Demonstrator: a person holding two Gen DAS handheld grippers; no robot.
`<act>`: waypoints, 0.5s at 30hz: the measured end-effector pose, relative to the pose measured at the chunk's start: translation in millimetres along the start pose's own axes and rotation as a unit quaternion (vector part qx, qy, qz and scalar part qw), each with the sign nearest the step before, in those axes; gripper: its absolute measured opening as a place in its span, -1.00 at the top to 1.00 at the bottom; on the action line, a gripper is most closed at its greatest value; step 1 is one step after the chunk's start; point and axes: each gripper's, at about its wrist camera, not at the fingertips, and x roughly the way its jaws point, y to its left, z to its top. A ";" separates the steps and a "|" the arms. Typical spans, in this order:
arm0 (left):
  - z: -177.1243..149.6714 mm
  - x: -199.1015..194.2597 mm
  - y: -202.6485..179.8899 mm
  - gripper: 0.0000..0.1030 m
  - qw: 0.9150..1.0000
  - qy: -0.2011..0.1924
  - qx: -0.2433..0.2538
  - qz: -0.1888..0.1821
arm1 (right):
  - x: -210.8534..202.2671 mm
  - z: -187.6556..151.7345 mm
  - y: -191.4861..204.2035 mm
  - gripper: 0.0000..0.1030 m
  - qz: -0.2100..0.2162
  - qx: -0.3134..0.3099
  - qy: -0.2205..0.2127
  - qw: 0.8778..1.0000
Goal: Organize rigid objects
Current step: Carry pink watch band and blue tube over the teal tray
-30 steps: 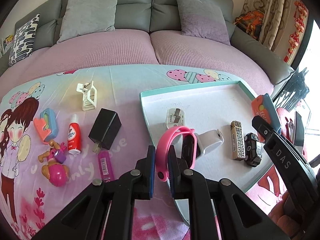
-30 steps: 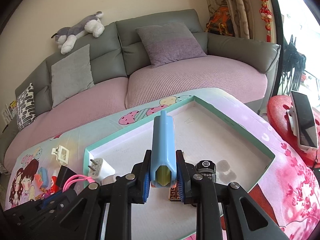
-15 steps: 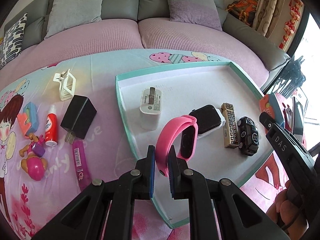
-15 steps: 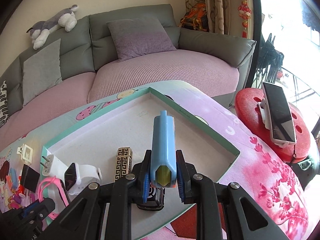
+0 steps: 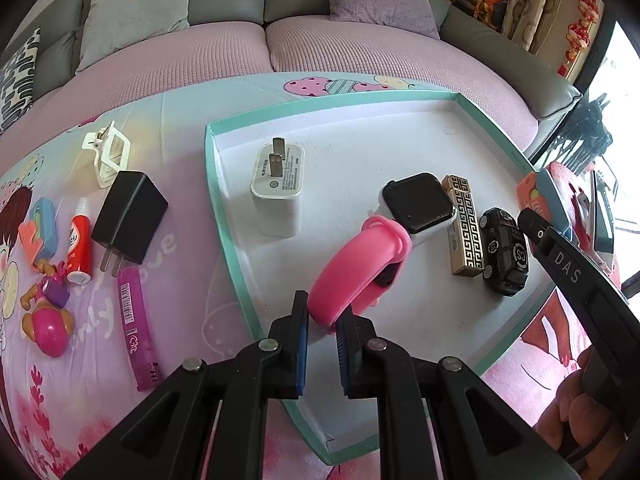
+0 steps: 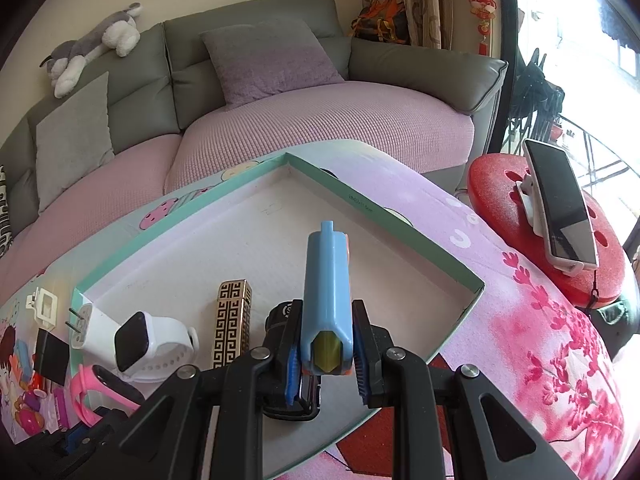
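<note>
The left gripper [image 5: 322,322] is clamped on a pink wristband [image 5: 356,270] over the near corner of the tray [image 5: 224,216], just beside a white smartwatch [image 5: 416,204]. The right gripper [image 6: 324,344] pinches a blue toy [image 6: 326,292] above the tray's near edge, over a black toy car [image 6: 278,316] beside a gold lighter [image 6: 232,320].

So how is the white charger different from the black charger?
The white charger is in the tray; the black charger lies outside it on the cloth. The white charger stands on end with its prongs pointing up; the black charger lies down with its prongs sticking out sideways, level with the cloth. The white one is rounded; the black one looks boxier. Both are two-prong wall plugs, and no gripper is holding either.
</note>
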 end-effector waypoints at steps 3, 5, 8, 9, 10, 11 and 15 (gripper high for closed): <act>0.1 -0.8 -4.5 0.76 1.000 0.000 0.009 -0.008 | 1.1 0.3 -0.1 0.54 0.000 -0.001 0.001 1.000; -0.6 1.4 -7.2 0.75 1.000 0.001 0.016 0.001 | 1.4 -0.1 0.4 0.54 0.001 -0.001 0.002 1.000; -0.1 3.3 -6.6 0.75 1.000 0.003 0.014 -0.006 | 2.6 -0.3 0.7 0.53 0.002 -0.001 0.005 1.000; -0.2 3.9 -6.7 0.74 1.000 0.003 0.016 -0.007 | 3.4 -0.1 0.8 0.51 0.001 -0.002 0.006 1.000; -0.2 4.5 -7.0 0.74 1.000 0.003 0.018 -0.007 | 3.4 -0.6 1.6 0.49 -0.001 -0.003 0.006 1.000; -0.2 4.7 -7.2 0.73 1.000 0.002 0.018 -0.008 | 2.8 -0.9 2.2 0.49 0.000 -0.004 0.005 1.000; 1.9 7.3 -2.1 0.43 1.000 -0.002 0.011 0.002 | 0.8 -1.1 4.9 0.44 0.000 -0.010 0.002 1.000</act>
